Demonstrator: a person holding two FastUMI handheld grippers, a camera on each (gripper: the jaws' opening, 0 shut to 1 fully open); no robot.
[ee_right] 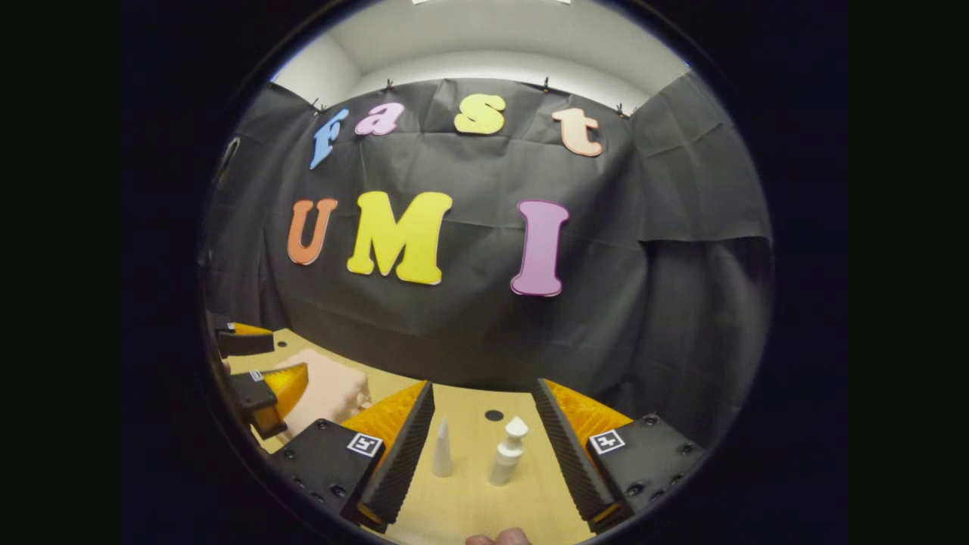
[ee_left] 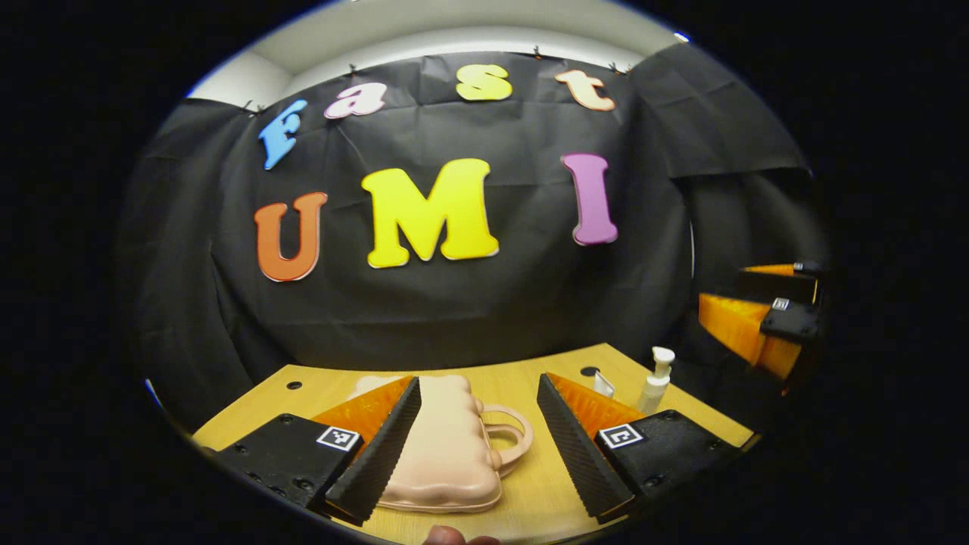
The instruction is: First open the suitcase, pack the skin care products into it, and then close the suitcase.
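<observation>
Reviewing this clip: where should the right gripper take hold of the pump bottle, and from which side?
Grip the pump bottle on its straight body below the pump head, coming in level from the near side. It stands upright between the open right gripper, apart from the cone-shaped tube; the narrow head looks less secure.

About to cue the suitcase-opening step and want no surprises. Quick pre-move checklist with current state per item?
1. Small pale pink hard-shell suitcase lid closed, lying flat on the light wooden table: ok.
2. Left gripper jaws open and holding nothing: ok.
3. Right gripper jaws open and holding nothing: ok.
4. White pump bottle upright on the table: ok.
5. White cone-shaped tube upright beside the pump bottle, apart from it: ok.
6. Suitcase latch position and state: cannot tell.
</observation>
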